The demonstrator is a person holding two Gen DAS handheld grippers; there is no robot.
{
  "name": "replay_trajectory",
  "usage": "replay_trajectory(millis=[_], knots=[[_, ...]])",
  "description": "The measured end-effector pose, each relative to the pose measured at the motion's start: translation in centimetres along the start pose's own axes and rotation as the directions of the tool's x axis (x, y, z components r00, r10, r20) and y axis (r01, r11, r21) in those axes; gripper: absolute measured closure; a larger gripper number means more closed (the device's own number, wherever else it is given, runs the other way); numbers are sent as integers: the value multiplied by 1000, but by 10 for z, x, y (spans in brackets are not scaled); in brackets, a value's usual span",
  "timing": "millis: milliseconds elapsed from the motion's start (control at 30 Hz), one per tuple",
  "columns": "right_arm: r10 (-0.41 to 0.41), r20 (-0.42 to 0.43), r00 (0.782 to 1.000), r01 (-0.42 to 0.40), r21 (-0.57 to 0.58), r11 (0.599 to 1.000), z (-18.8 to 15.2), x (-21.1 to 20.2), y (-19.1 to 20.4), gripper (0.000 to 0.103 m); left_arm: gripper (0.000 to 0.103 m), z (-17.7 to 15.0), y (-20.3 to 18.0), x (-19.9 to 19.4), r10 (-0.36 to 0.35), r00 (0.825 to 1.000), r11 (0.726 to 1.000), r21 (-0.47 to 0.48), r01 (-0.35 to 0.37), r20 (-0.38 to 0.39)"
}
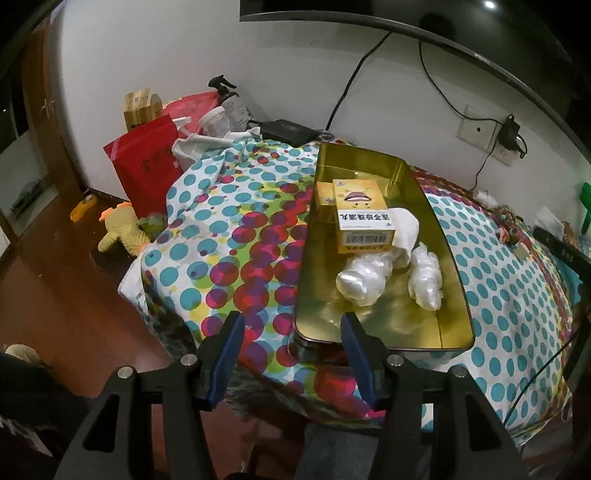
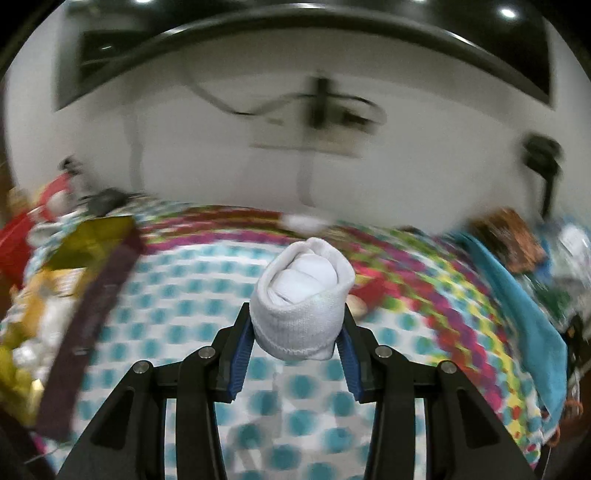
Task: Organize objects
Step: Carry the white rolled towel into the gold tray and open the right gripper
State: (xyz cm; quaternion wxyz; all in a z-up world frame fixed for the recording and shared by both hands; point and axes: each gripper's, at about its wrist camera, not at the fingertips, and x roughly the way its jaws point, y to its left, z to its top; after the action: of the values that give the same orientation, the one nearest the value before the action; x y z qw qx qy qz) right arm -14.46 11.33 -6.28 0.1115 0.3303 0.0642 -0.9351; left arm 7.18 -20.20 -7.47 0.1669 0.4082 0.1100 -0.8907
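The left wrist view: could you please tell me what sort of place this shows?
Probably a room in a home: a table under a polka-dot cloth, a wall-mounted screen above, and a plush toy on the wooden floor.

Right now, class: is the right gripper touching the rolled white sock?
Touching. The right wrist view shows the right gripper with both blue pads pressed against the sides of the rolled white sock, holding it above the dotted cloth.

A white wall (image 1: 295, 74) fills the view from ten to two o'clock, with a dark wall-mounted screen (image 1: 369, 14) at twelve and black cables (image 1: 347, 92) hanging from it. A wall socket (image 1: 478, 129) with a plugged-in adapter (image 1: 511, 131) sits at two o'clock. Reddish-brown wooden floor (image 1: 55, 288) spreads at eight, a brown door (image 1: 40, 110) at ten. A polka-dot cloth (image 1: 229, 229) covers the central furniture.
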Motion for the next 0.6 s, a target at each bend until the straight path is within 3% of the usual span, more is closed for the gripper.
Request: replay_trajectory(millis=[133,333,600], knots=[[121,13,993,-119,-82,990,6,-19,57,63,48,-2,4,-3,-3,1000,1000,2,3,11],[300,-32,953,-301,-171,938,3,-41,137,63,48,-3,18,-5,-1,1000,1000,-23,1,19],[357,-129,925,-379,-247,892,-16,-36,198,63,48,-5,48,-10,10,1000,996,-93,-8,27]])
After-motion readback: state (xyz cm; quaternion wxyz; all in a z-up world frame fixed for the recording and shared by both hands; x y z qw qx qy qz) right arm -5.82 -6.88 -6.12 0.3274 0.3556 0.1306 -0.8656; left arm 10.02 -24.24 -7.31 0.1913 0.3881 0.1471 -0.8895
